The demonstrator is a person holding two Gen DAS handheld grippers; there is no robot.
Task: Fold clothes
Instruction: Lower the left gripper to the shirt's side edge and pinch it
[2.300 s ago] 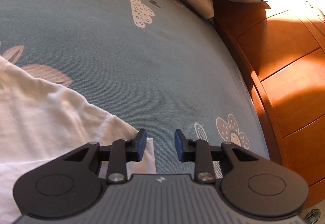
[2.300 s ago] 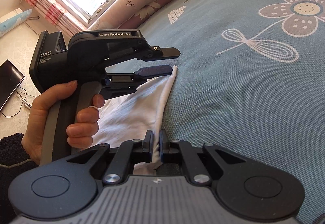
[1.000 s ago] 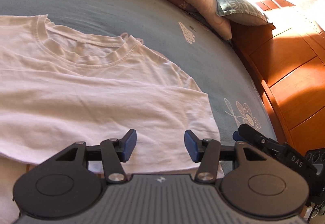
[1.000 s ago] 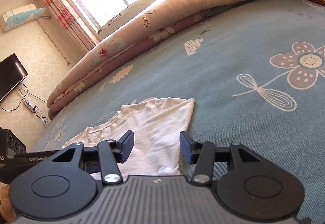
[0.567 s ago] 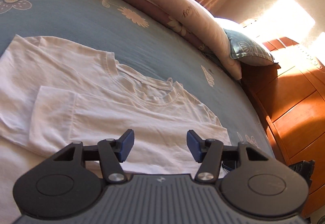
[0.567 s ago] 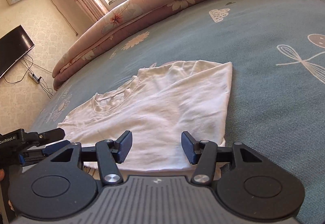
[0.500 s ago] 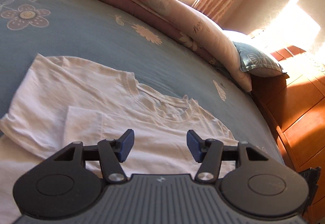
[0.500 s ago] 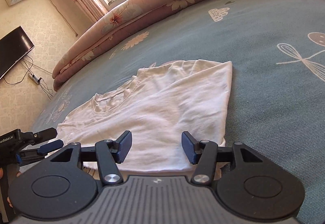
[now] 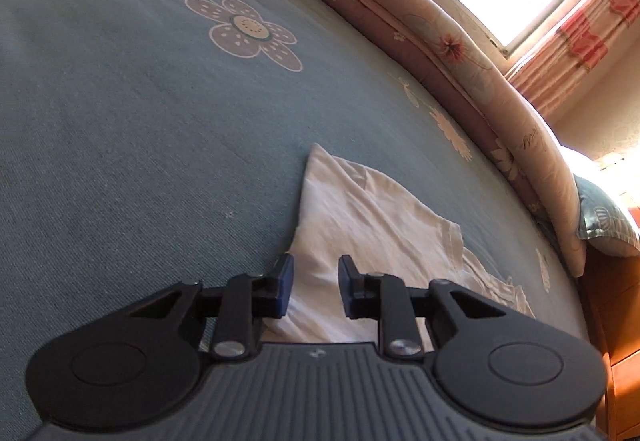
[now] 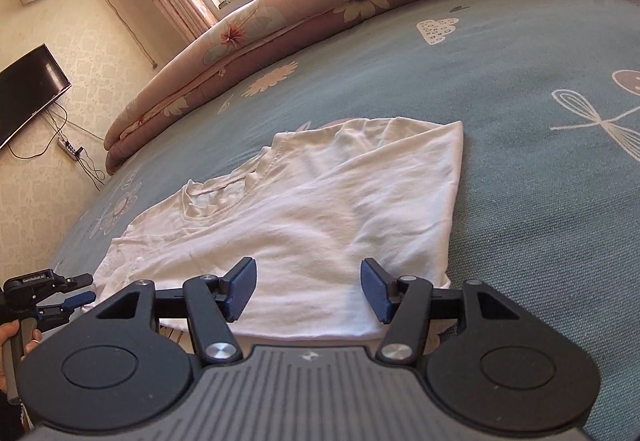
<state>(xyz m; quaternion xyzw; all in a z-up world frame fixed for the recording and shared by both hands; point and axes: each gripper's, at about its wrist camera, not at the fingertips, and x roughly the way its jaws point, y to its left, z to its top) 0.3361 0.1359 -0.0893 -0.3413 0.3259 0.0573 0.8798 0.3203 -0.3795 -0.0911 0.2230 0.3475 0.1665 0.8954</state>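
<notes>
**Left jaws narrow over the shirt's edge**

I have the white T-shirt (image 10: pixel 312 209) spread flat on the blue bedspread (image 10: pixel 540 89), filling the middle of the right wrist view. My left gripper (image 9: pixel 314 287), low centre in its own frame, is closing over the shirt's side edge — cloth lies between the pads, not yet pinched. My right gripper (image 10: pixel 308 291) hangs wide open and empty above the near hem, probably waiting to take a matching corner.

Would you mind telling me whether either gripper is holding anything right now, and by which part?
Nothing is held yet. The left gripper is closing, with the edge of the white cotton T-shirt between its jaws, pads not yet pressing. The right gripper hangs open above the hem.
</notes>
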